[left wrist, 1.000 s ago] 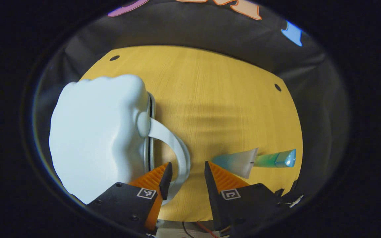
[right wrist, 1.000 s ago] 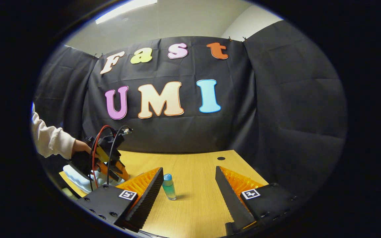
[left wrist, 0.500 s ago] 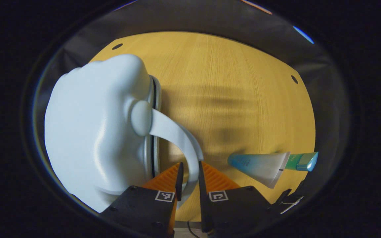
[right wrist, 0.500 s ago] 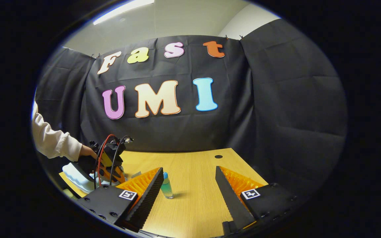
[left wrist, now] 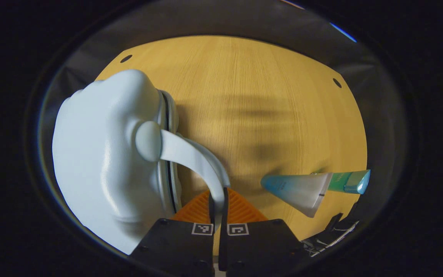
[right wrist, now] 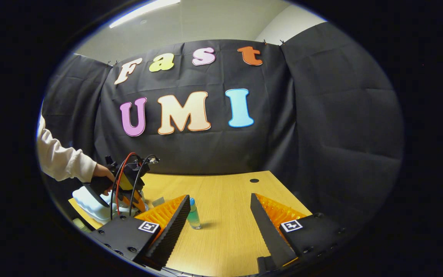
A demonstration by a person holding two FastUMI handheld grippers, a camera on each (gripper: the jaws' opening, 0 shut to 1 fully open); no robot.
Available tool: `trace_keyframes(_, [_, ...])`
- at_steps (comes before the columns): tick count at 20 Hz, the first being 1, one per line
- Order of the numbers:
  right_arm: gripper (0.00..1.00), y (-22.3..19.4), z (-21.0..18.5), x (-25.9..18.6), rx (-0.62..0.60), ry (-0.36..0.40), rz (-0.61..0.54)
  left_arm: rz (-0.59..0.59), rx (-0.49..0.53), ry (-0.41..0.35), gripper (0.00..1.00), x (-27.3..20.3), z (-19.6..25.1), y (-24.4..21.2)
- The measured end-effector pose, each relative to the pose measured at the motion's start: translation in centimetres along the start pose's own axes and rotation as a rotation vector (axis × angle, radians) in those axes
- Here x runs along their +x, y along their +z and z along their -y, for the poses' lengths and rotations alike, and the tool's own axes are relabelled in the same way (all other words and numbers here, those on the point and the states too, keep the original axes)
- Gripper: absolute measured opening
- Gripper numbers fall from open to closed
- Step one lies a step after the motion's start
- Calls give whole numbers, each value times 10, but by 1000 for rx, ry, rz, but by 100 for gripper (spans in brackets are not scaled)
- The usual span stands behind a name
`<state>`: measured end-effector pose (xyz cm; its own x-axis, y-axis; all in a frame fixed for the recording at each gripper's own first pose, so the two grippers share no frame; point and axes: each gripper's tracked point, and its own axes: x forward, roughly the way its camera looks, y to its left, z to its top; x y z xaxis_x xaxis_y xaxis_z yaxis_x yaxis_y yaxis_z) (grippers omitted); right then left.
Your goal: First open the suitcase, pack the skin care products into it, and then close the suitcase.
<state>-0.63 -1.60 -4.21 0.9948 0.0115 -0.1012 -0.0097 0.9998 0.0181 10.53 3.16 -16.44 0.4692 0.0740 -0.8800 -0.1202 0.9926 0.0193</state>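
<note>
A pale blue-white hard-shell suitcase point(left wrist: 106, 154) lies closed on the wooden table point(left wrist: 260, 96), filling the left half of the left gripper view. Its curved handle point(left wrist: 194, 161) arches toward me, and my left gripper point(left wrist: 217, 204) is shut on the handle's near end. To the right lies a white-and-teal skin care tube point(left wrist: 302, 186) with a blue-green cap. In the right gripper view, my right gripper point(right wrist: 219, 219) hovers open above the table, and a small blue-green bottle point(right wrist: 194, 214) stands upright just behind its left finger. The suitcase point(right wrist: 90, 200) and the left gripper point(right wrist: 127, 184) appear at far left.
A person's hand and white sleeve point(right wrist: 64, 163) hold the left gripper, with red and black cables looping over it. The table has round holes point(right wrist: 254, 180) near its far edge. Black cloth walls close in behind and to the right.
My left gripper has closed from wide open onto the suitcase handle. The right gripper has stayed open and nearly still.
</note>
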Motion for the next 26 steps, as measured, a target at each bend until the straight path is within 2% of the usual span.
trace_keyframes(7, [98,-5,-17,1,-14,47,-14,109,-62,-98,0,-51,11,22])
trace_keyframes(13, [98,-10,-40,3,-20,107,-20,190,-126,-174,0,-119,-8,47])
trace_keyframes(20, [98,-13,-59,13,-12,139,-27,276,-206,-204,0,-190,-76,69])
trace_keyframes(26, [99,-14,-79,25,-2,136,-36,343,-270,-151,0,-230,-168,72])
